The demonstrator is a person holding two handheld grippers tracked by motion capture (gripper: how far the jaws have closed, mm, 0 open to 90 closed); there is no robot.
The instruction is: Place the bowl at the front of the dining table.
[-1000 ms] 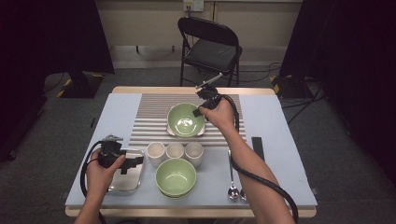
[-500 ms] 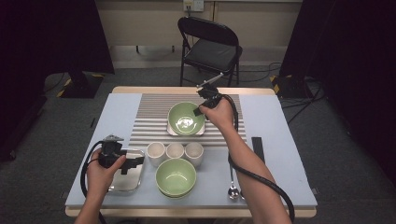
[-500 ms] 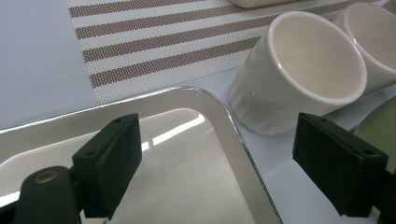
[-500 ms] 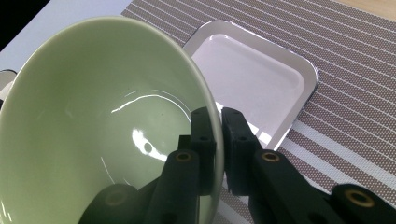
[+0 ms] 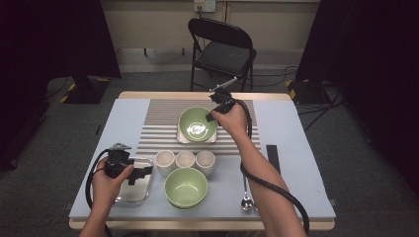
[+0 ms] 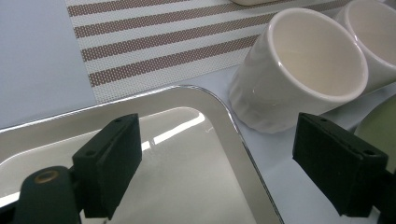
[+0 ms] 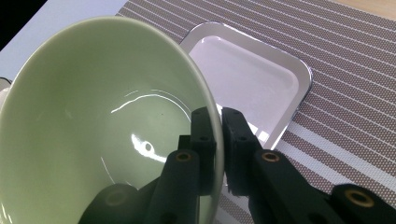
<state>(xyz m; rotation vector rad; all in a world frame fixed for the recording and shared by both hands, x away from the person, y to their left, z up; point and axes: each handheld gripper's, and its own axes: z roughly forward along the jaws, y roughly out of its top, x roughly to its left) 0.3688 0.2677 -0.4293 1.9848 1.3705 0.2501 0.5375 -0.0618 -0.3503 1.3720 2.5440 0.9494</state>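
Observation:
My right gripper (image 5: 213,116) is shut on the right rim of a pale green bowl (image 5: 196,124), one jaw inside the rim and one outside. In the right gripper view the bowl (image 7: 93,116) is tilted and hangs over a small shiny metal tray (image 7: 252,79) on the striped mat, with the right gripper (image 7: 218,130) pinching its edge. At the front left my left gripper (image 5: 141,173) stands open over a second metal tray (image 5: 129,192). In the left gripper view the left gripper (image 6: 219,163) has nothing between its jaws, above the tray's corner (image 6: 140,100).
Three white cups (image 5: 185,159) stand in a row at the mat's front edge; the nearest cup (image 6: 299,70) is just beyond the left tray. A second green bowl (image 5: 186,187) sits in front of them. Spoons (image 5: 246,200) and a black strip (image 5: 272,158) lie at the right. A folding chair (image 5: 222,47) stands behind the table.

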